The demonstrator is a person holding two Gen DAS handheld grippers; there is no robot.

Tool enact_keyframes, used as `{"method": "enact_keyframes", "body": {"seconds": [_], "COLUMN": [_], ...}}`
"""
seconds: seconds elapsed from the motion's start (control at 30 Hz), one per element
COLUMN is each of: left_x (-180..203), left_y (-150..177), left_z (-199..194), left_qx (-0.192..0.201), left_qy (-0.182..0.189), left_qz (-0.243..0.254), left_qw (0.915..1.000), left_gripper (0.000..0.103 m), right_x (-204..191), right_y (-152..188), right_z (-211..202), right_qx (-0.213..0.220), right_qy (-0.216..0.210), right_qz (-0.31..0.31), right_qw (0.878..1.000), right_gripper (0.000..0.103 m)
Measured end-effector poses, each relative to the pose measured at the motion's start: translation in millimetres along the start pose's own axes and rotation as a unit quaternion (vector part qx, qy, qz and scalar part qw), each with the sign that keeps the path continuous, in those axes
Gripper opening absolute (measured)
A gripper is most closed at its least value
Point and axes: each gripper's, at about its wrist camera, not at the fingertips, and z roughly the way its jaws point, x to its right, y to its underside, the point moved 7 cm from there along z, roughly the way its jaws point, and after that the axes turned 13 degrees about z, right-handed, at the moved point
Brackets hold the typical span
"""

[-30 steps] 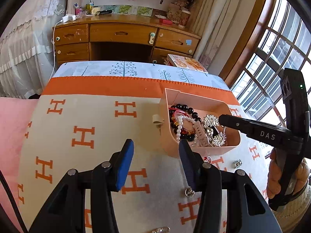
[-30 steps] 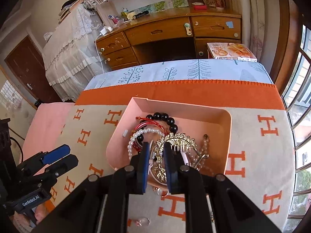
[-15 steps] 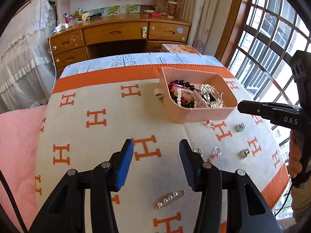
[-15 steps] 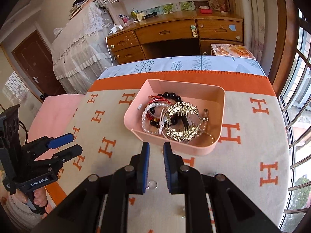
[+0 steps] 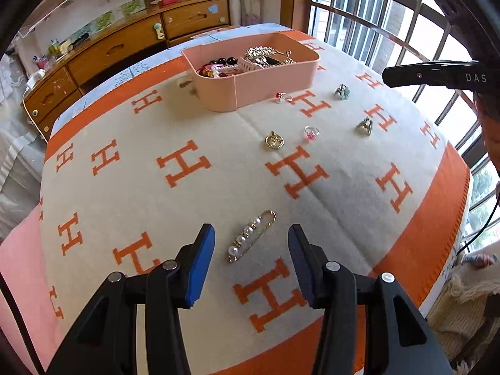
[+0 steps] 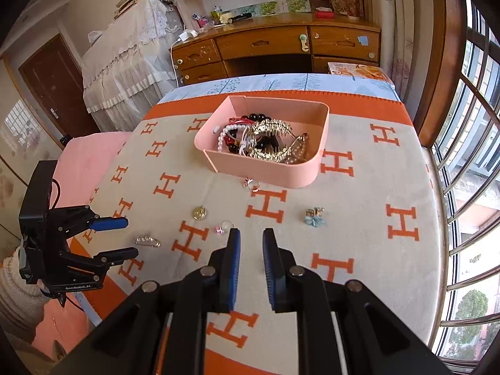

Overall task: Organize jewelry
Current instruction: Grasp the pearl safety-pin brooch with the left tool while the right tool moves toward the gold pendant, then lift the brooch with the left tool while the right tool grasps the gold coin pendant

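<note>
**Left wrist view: pearl pin between spread fingers, loose pieces beyond**

Left wrist view. Pearl brooch pin (image 5: 251, 235) lies flat on the blanket (image 5: 125, 193), gold bar with a row of pearls, set on a diagonal. It sits just ahead of the left gripper (image 5: 251, 239), between the two fingertips, touching neither. Left fingers are spread wide and hold nothing.

Farther ahead of the left claw: a gold round pendant (image 5: 274, 140), a ring with a pink stone (image 5: 311, 131) just right of it, and a small metal trinket (image 5: 364, 126) farther right. Beyond those, a ring with a red stone (image 5: 282, 97) lies just beside the near wall of the pink tray (image 5: 265, 82), and a bluish-green piece (image 5: 341, 90) lies to its right.

The tray is well ahead of the claw and holds a heap of beads, pearls and gold-coloured pieces; single items are hard to separate.

Right wrist view. Right gripper (image 6: 251, 239) hovers over the blanket, fingers parted by a narrow gap, nothing between them. The pink-stone ring (image 6: 223, 227) is just left of the left fingertip. Blue trinket (image 6: 314, 217) is ahead and right; gold pendant (image 6: 199, 212) ahead and left. The pearl pin (image 6: 147, 241) is far left, between the other gripper's (image 6: 120, 238) fingers. Tray (image 6: 265, 168) is straight ahead.
</note>
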Motion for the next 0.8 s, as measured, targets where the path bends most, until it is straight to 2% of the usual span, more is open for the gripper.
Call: {"method": "enact_keyframes", "body": {"seconds": [0.13, 0.2, 0.3, 0.57, 0.63, 0.7, 0.8], "left_x": [-0.3, -3.7, -7.3, -7.8, -7.9, -8.5, -12.1], "left_y": [2.8, 2.3, 2.7, -4.8, -5.7, -6.8, -7.4], "left_z": [10.2, 16.4, 26.2, 31.2, 31.5, 32.1, 33.2], "left_qx": [-0.015, -0.022, -0.033, -0.029, -0.032, -0.036, -0.041], "left_qy": [0.007, 0.014, 0.023, 0.029, 0.026, 0.028, 0.026], "left_qz": [0.006, 0.001, -0.001, 0.009, 0.009, 0.000, -0.030], "left_qw": [0.9998, 0.9997, 0.9992, 0.9991, 0.9991, 0.9990, 0.9983], "left_gripper": [0.045, 0.036, 0.033, 0.030, 0.024, 0.010, 0.006], "right_x": [8.8, 10.5, 9.3, -11.4, -15.3, -20.1, -31.4], "right_y": [16.1, 21.5, 29.5, 41.4, 42.8, 42.4, 38.4], "right_z": [9.2, 16.7, 26.6, 45.7, 50.6, 55.0, 60.3], "right_qx": [-0.015, -0.025, -0.039, -0.062, -0.066, -0.068, -0.062], "right_qy": [-0.001, -0.002, -0.006, -0.021, -0.024, -0.027, -0.028], "right_qz": [0.007, 0.011, 0.012, -0.007, -0.010, -0.012, -0.020], "right_qw": [1.000, 1.000, 0.999, 0.998, 0.997, 0.997, 0.997], "right_gripper": [0.015, 0.015, 0.015, 0.015, 0.015, 0.015, 0.015]}}
